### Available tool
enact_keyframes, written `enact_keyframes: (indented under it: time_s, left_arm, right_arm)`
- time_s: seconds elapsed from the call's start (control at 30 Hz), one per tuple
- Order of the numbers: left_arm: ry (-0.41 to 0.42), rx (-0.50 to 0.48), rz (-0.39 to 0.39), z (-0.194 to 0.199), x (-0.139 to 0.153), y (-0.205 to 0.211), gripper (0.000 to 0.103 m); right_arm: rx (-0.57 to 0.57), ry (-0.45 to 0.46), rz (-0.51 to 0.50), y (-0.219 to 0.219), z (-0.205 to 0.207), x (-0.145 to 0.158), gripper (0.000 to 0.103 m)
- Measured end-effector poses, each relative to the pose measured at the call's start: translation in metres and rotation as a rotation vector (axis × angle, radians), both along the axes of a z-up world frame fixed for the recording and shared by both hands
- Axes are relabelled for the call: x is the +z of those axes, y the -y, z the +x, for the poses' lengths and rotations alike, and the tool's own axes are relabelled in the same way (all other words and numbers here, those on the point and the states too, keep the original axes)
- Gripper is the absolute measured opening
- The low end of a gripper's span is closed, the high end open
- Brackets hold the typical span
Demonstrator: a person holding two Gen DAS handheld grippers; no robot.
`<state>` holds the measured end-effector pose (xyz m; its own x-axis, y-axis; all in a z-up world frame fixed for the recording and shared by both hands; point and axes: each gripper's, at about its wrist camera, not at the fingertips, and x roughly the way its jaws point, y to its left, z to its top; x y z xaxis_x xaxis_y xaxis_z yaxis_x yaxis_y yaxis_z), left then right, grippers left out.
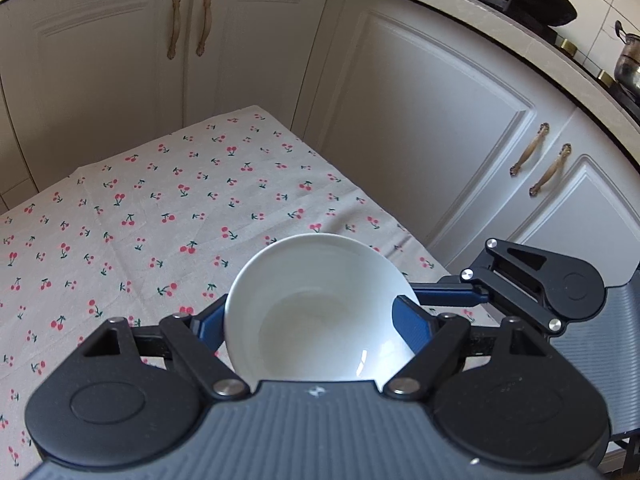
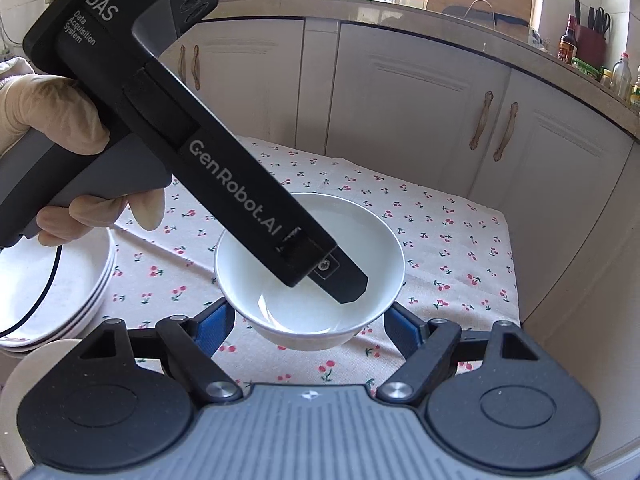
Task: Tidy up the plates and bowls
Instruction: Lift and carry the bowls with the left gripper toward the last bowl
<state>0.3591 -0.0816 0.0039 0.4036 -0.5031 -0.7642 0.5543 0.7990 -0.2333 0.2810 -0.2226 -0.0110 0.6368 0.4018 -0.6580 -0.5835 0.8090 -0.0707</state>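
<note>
Left wrist view: left gripper (image 1: 308, 316) pinching bowl (image 1: 316, 276) across its width, blue pads (image 1: 412, 320) pressed on either wall, bowl tilted over cherry cloth (image 1: 160, 208). Right gripper (image 2: 308, 320) clamped on same bowl from the other side. Seen from right wrist: left gripper's body, in gloved hand (image 2: 52, 120), crossing over bowl and hiding part of it. Plates (image 2: 60, 280) stacked at left on cloth; cabinets (image 1: 420, 120) behind.

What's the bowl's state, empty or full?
Empty: the white bowl shows a bare, glossy bottom in both wrist views, with nothing inside.
</note>
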Motion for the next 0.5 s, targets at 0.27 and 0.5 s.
enact_keyframes:
  time_s: [0.27, 0.5]
  left_arm:
    - [0.019, 0.000, 0.005, -0.036, 0.016, -0.002, 0.083]
    - [0.036, -0.007, 0.004, -0.066, 0.028, -0.006, 0.083]
  right_arm:
    - [0.005, 0.008, -0.009, -0.004, -0.036, 0.017, 0.085]
    - [0.006, 0.011, -0.009, -0.006, -0.064, 0.028, 0.085]
